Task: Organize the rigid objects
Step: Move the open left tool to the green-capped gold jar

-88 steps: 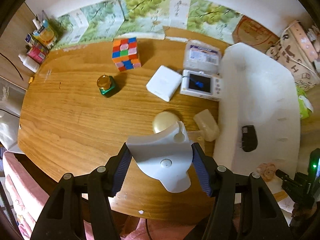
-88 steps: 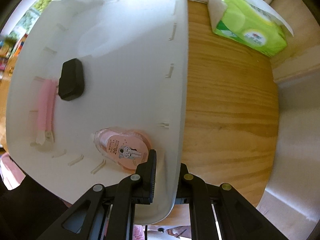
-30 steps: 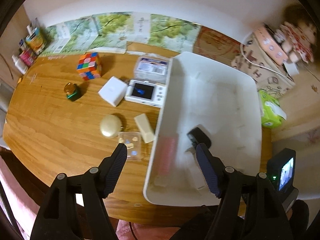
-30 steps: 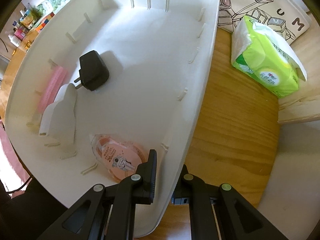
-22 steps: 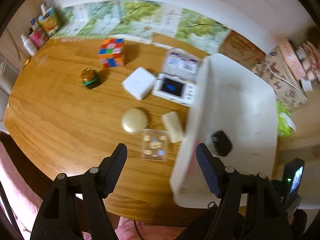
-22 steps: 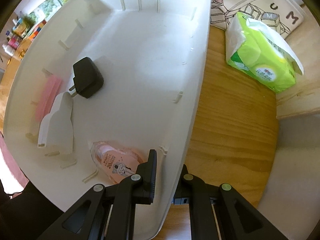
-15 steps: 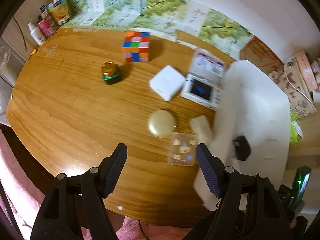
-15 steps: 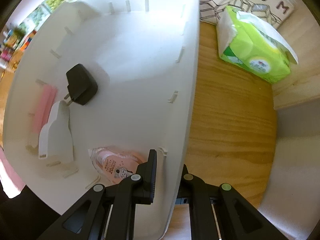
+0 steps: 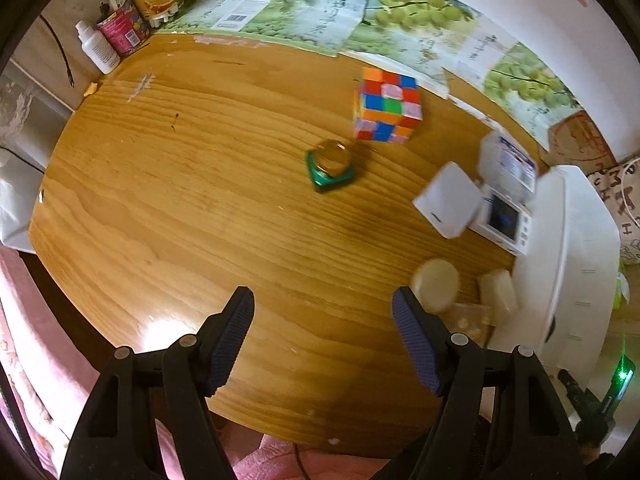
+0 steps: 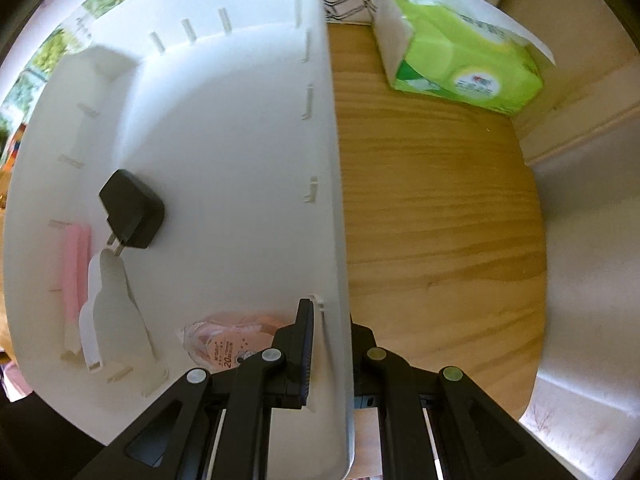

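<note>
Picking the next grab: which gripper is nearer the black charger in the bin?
Right. The right gripper is clamped on the white bin's wall, with the black charger inside. The left gripper hangs open over bare table, away from the bin.

Motion blur smears the white box and round gold lid on the worktop, while the right claw's inner finger covers part of the pink packet in the bin.

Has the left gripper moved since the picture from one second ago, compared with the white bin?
Yes. The left gripper, open and empty, has moved leftward off the white bin, which now sits at the right edge, and hangs over bare table.
</note>
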Demonstrator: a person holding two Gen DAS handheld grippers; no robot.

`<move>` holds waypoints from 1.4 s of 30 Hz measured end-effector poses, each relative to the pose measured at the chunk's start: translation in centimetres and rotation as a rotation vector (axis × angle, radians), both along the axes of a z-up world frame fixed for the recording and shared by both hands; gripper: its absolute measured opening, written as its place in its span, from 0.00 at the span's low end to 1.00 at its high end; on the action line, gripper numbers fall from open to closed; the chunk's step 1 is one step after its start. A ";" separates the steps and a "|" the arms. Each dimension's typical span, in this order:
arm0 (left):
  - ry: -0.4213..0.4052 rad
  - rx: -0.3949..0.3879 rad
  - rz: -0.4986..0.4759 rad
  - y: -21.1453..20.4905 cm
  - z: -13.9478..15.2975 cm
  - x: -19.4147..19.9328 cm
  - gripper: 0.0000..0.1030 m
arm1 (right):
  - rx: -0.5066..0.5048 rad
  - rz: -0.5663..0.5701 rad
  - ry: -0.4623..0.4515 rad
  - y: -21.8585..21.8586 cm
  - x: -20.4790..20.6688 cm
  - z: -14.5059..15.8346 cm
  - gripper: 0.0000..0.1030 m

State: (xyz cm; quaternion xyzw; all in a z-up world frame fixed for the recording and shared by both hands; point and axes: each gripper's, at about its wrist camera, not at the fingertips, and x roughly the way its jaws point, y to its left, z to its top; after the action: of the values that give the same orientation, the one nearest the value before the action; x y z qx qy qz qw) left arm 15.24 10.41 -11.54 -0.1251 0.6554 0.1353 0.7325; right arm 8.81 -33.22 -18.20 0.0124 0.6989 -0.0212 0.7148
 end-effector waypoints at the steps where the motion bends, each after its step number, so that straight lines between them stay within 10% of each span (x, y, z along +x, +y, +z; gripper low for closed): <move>1: 0.004 0.003 -0.003 0.5 -0.1 0.2 0.73 | 0.000 -0.010 0.000 -0.1 0.8 -0.4 0.10; 42: 0.054 -0.097 -0.146 4.3 -7.7 10.2 0.71 | -0.059 -0.234 -0.004 -1.0 0.9 -0.7 0.19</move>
State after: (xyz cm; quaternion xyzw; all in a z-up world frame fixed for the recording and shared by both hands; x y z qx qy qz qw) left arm 25.42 14.73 -19.22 -0.1088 0.6880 0.0530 0.7156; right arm 9.70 -34.21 -18.88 0.0728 0.6904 -0.1249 0.7088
